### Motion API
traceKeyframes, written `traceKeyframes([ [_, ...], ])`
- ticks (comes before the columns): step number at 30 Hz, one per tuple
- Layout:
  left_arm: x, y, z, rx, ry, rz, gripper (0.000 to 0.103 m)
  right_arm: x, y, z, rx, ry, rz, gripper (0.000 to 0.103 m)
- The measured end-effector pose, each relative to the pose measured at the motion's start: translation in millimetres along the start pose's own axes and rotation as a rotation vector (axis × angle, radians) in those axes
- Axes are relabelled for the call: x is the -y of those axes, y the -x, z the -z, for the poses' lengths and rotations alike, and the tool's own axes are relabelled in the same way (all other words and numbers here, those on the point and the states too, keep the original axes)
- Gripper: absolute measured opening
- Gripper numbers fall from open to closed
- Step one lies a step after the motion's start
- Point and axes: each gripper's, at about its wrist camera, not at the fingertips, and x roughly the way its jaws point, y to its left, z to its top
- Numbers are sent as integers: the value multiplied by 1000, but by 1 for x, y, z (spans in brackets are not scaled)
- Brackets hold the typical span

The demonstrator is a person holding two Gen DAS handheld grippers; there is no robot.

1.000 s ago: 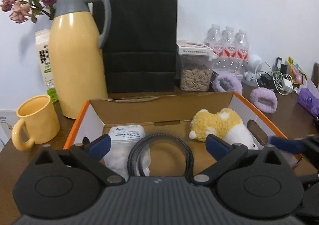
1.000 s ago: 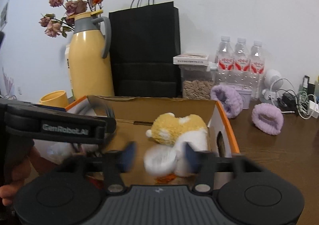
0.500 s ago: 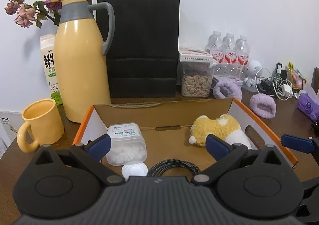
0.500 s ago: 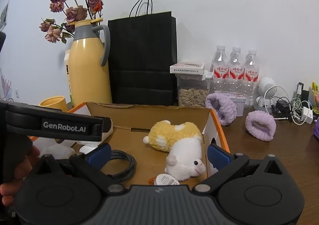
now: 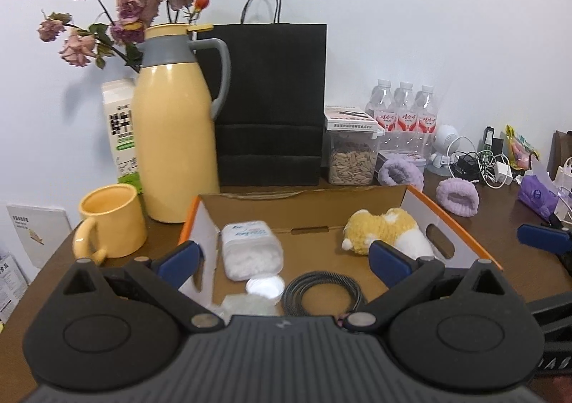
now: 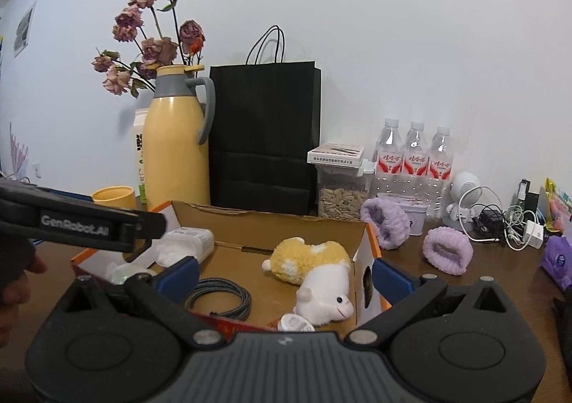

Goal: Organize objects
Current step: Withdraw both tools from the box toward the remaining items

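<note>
- Left gripper [image 5: 284, 260] and right gripper [image 6: 286, 276]: jaws spread wide, grasping nothing.
- Cardboard box [image 5: 461, 242] on the surface [image 5: 500, 220] holds plush toy [image 6: 314, 270], coiled cable [image 5: 321, 295], cotton-swab container [image 5: 250, 249].

Left gripper [image 5: 284, 261] black with blue pads, silver pivot screws, right gripper [image 6: 284, 276] identical, "GenRobot.AI" lettering

Brown wooden table [image 5: 161, 242]: cardboard box [image 5: 461, 227] at centre; yellow mug [image 5: 114, 220] and thermos [image 5: 175, 138] far left; purple wristbands [image 5: 457, 195] right.

Matt cardboard box [image 5: 454, 220], fluffy plush toy [image 5: 384, 229], braided cable [image 5: 321, 290], glossy thermos [image 5: 175, 149].
</note>
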Motion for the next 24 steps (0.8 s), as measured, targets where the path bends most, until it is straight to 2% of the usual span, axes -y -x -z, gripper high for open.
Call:
traceKeyframes([
  [12, -25, 48, 37, -59, 6, -60, 103, -1, 50, 32, -44, -17, 3, 103],
  [24, -46, 72, 76, -154, 26, -97, 103, -9, 79, 60, -100, -14, -16, 103],
])
